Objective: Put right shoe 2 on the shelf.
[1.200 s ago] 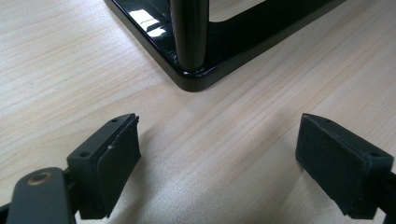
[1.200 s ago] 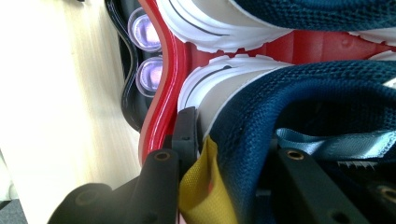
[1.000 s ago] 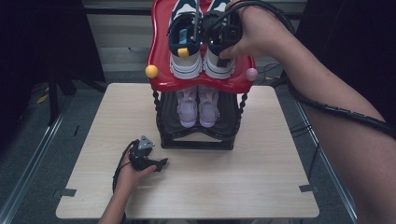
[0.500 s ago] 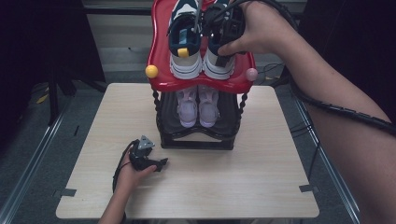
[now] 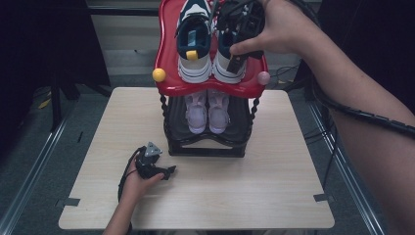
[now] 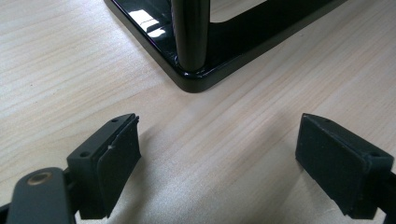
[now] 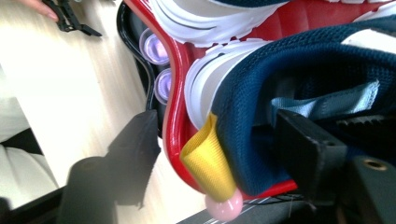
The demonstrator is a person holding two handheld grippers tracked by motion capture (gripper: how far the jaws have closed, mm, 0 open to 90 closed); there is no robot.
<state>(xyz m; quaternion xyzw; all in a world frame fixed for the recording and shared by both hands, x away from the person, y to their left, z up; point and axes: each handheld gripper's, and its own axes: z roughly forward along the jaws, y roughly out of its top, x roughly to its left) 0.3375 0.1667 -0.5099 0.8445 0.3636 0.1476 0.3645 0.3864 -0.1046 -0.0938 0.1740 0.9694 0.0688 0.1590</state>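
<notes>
a pale wooden table [image 5: 205, 196] carries my shoe rack [image 5: 208, 142]; my right gripper [image 5: 240, 46] has just been opening, jaws apart around the heel of the right navy shoe [image 5: 227, 58] at the red tray's [image 5: 169, 73] near edge. pulling out could snag its yellow tab [image 7: 208, 161], visible in the right gripper view. my left gripper [image 5: 155, 166] rests open, empty, near the rack's base corner.

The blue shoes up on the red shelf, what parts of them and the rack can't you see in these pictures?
- Right blue shoe: in the high view the person's right hand and the right gripper cover most of it.
- Both blue shoes' toes: cut off by the high view's top edge.
- Pink shoes: the red shelf hides their heels.
- Rack: the left gripper view shows just a base corner and one post.
</notes>
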